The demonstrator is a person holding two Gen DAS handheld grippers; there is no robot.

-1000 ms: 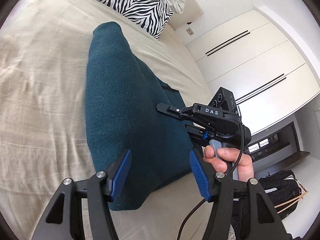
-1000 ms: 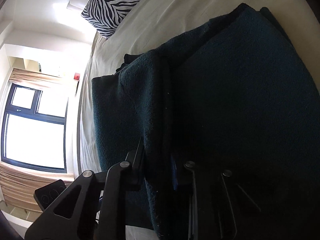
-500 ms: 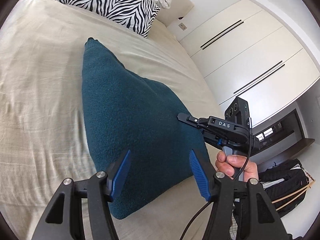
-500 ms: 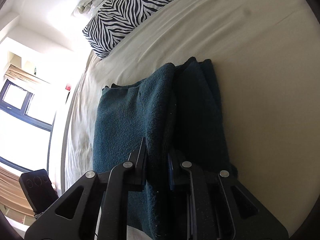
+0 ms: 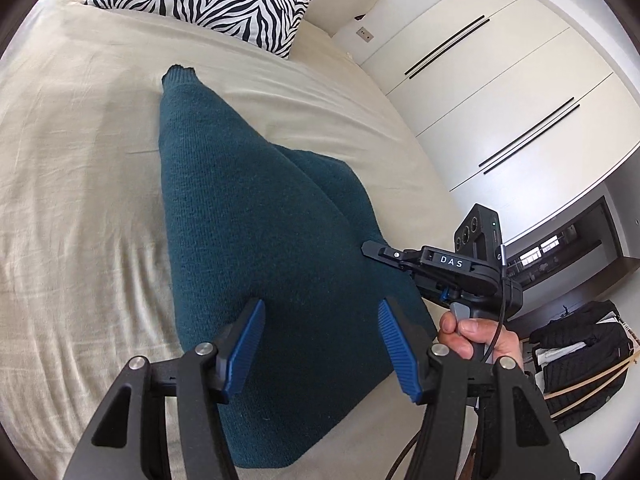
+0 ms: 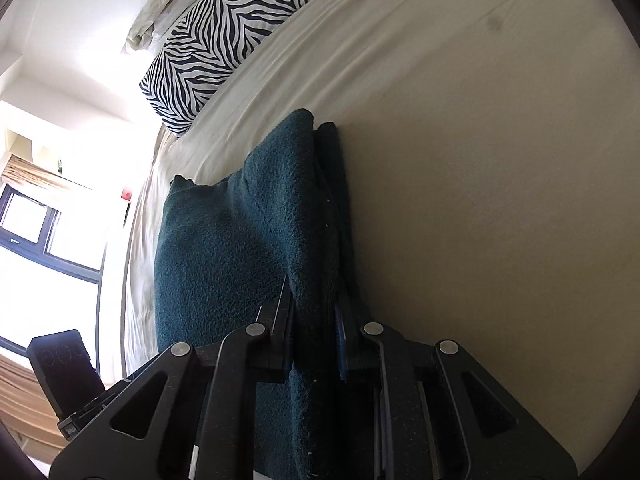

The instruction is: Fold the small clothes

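Sweater (image 5: 260,248) half-folded on the bed (image 5: 80,184).
My right gripper (image 6: 314,344) pinches its bunched edge; my left gripper (image 5: 320,344) hovers spread. Thick layers could slip free, undoing the fold.

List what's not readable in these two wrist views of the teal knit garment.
- Left wrist view: near hem of the teal knit garment is hidden behind the open left hand-held gripper.
- Left wrist view: right hand-held gripper fingertips are seen edge-on, so the grip is unclear there.
- Right wrist view: the pinched fold hides the blue pads; the layer count is unreadable.
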